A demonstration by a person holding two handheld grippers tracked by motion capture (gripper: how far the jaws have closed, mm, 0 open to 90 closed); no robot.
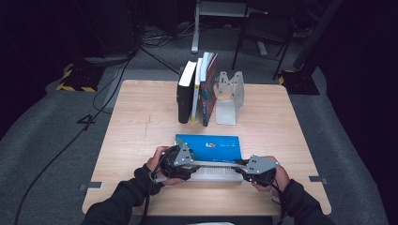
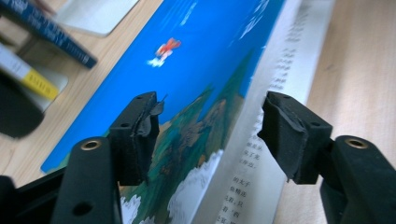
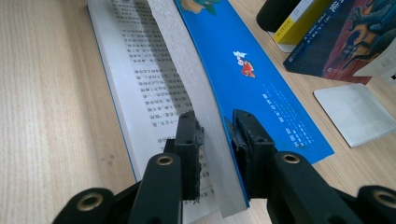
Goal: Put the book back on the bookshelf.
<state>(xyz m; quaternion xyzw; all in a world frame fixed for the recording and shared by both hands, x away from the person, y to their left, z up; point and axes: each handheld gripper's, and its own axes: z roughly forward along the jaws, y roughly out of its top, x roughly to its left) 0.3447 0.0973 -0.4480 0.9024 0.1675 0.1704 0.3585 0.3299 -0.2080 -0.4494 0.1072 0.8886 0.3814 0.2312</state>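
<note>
On the near middle of the wooden surface [image 1: 141, 122] lies the blue book [image 1: 209, 147], open, its thick block of pages and blue cover lifted off one printed page that lies flat toward the person.

At the book's left end sits the left claw [image 1: 184, 161]. In the left gripper view this claw [image 2: 208, 135] stands well apart, its jaws either side of the raised cover and page block with the pads clear of both; it grips nothing.

At the book's right end sits the right claw [image 1: 244, 166]. In the right gripper view this claw [image 3: 215, 140] is nearly closed, pinching the grey edge of the page block together with the blue cover and holding that raised part up off the flat page.

Farther back, a row of books [image 1: 197, 89] stands upright against a metal bookend [image 1: 230, 96], well apart from the open book.

The step in hand looks like closing the book, or turning its bulk over onto the flat page, with the right claw carrying the load and the left one freed. The next move probably calls for the right claw to swing the pinched block down toward the person while the left one steadies or re-grips, so the pages do not fan out or slip.
</note>
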